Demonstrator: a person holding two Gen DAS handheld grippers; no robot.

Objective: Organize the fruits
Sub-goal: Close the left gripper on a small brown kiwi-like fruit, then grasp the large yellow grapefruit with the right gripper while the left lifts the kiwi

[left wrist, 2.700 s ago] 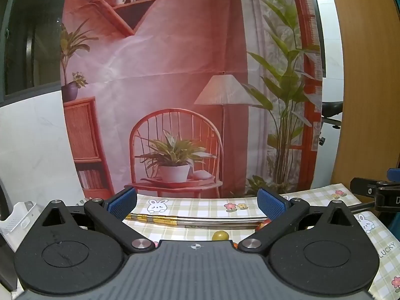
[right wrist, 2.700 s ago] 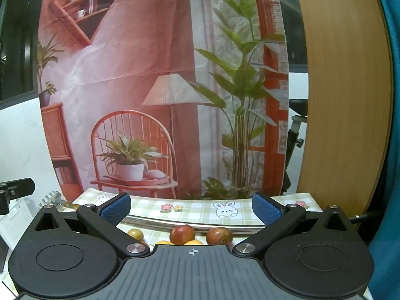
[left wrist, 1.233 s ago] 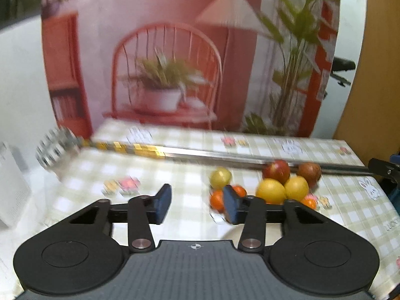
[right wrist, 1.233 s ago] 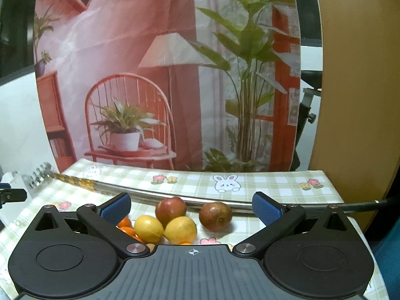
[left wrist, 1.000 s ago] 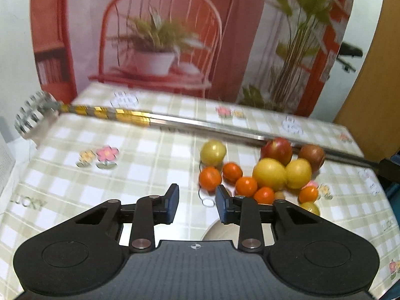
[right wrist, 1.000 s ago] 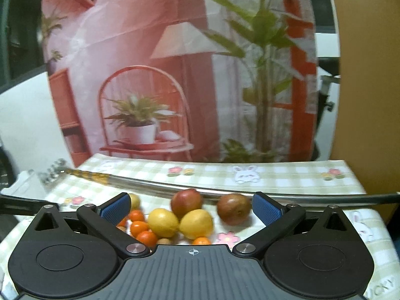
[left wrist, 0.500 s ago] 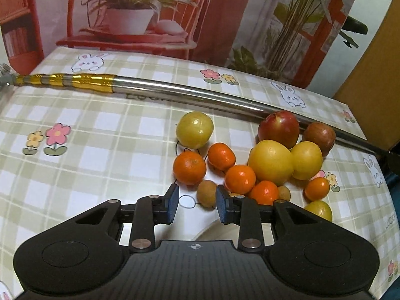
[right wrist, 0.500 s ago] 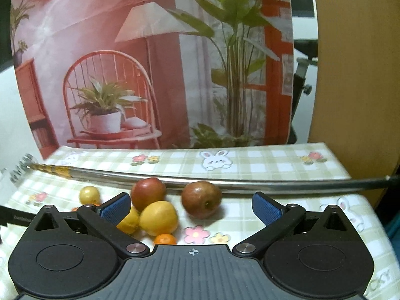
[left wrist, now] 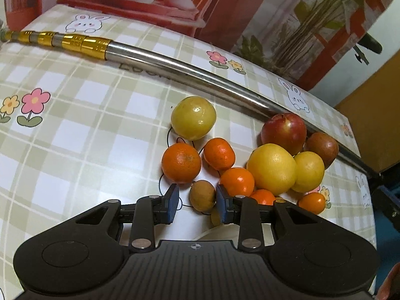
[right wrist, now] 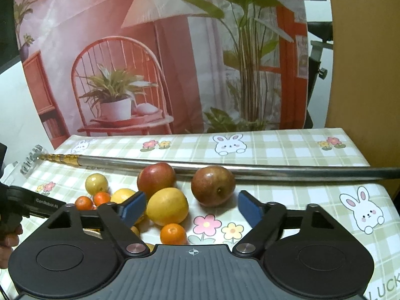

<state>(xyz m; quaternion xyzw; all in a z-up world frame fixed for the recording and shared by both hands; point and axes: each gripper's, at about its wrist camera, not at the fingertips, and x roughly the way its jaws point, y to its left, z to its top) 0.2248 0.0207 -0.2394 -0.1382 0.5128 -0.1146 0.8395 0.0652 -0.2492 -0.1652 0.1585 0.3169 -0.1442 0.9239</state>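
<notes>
A pile of fruit lies on the checked tablecloth. In the left wrist view my left gripper (left wrist: 197, 206) is partly open, its blue pads on either side of a small brown fruit (left wrist: 202, 195) without touching it. Around it lie oranges (left wrist: 181, 163), a yellow-green fruit (left wrist: 193, 118), two lemons (left wrist: 272, 168) and a red apple (left wrist: 283, 130). In the right wrist view my right gripper (right wrist: 191, 208) is open and empty, above a lemon (right wrist: 167, 206), with a dark red apple (right wrist: 213, 186) just beyond.
A long metal pole with a gold end (left wrist: 175, 65) lies across the table behind the fruit; it also shows in the right wrist view (right wrist: 250, 168). A pale plate rim (left wrist: 212, 235) shows under the left gripper. A printed backdrop stands behind the table.
Both grippers have tilted down and come closer to the fruit. The left gripper's fingers have narrowed from wide open and now flank the small brown fruit. The right gripper's fingers have narrowed a little.
</notes>
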